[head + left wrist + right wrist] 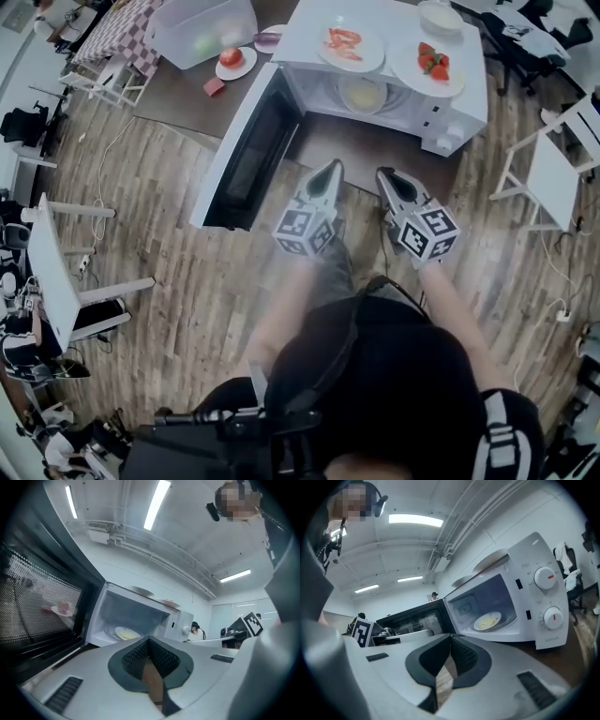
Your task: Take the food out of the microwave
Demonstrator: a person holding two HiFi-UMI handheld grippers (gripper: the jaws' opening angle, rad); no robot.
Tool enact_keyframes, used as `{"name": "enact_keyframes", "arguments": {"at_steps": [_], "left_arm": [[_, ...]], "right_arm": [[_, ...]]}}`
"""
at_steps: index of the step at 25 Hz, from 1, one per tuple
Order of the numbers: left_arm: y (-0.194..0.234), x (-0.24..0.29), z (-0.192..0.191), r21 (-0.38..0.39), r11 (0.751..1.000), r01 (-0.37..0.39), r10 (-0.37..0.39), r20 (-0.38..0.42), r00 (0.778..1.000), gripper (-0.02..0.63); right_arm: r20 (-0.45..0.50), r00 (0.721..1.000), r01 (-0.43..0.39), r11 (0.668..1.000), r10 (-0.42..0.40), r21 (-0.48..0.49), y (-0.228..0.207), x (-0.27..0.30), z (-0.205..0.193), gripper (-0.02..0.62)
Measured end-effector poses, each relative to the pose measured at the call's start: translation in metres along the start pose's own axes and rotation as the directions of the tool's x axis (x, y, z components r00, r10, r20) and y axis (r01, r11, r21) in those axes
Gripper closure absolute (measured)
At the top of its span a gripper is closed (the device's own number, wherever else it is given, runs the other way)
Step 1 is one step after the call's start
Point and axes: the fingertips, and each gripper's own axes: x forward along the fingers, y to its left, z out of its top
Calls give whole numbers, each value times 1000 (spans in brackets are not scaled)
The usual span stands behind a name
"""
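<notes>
– While the plate of food (pixel 361 94) sits inside the open microwave (pixel 457 111), where are the grippers?
– Left gripper (pixel 332 169) and right gripper (pixel 385 175) hover just outside, jaws pressed together, empty. Apparently the reach-in stage; they must spread before taking the plate.

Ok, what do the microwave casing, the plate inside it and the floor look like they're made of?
The microwave casing is probably painted metal or plastic: it is smooth, white and has a soft sheen. The plate is likely glazed ceramic, possibly melamine, going by its pale, glossy rim. The floor is wood or wood-look laminate, with plank seams and grain showing.
</notes>
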Motion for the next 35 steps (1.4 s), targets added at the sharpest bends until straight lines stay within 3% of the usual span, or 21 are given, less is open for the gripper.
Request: {"name": "enact_keyframes", "arguments": {"at_steps": [13,20,22,30,35], "left_arm": [[38,64,-10,-29,997,72,-74,-54,996,604],[43,84,-16,-28,993,113,-115,-64,991,604],[45,88,-18,-35,992,119,-121,-65,990,604],[55,104,-27,-40,988,149,-152,-97,983,604],[57,109,-32,-27,986,165,-167,-115,979,604]], "right_arm": [[-34,994,106,994,-105,33,-39,69,0,589],[11,972,234,972,-235,26,-59,83,5,589],[3,969,248,968,-248,36,-61,87,3,540],[-7,951,308,940,-311,148,-81,104,-3,537],[-8,947,311,908,-322,282,-87,110,-9,531]]}}
